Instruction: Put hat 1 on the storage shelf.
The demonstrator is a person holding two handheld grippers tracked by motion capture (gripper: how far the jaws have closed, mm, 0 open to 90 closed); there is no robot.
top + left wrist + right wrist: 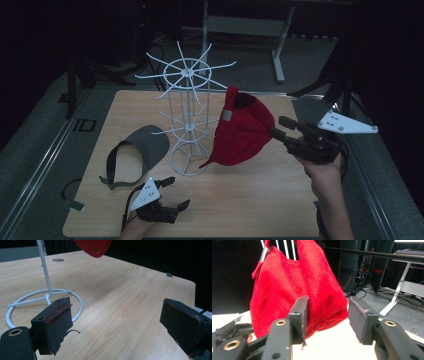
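Rack (187, 120) behind red cap (240, 130) | grey visor (145, 147) left

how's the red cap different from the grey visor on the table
The red cap hangs on the white wire rack, off the table; the grey visor lies flat on the wooden table. The red cap has a full crown; the grey visor is just a brim and strap. Both sit beside the rack.

Both hand-held black plastic tongs, left (176, 192) and right (281, 126), carry pale grey three-cornered plates dotted with dark screws, brass-ringed pivot holes, flat rectangular black pads, red-streaked on the left, bare forearms.
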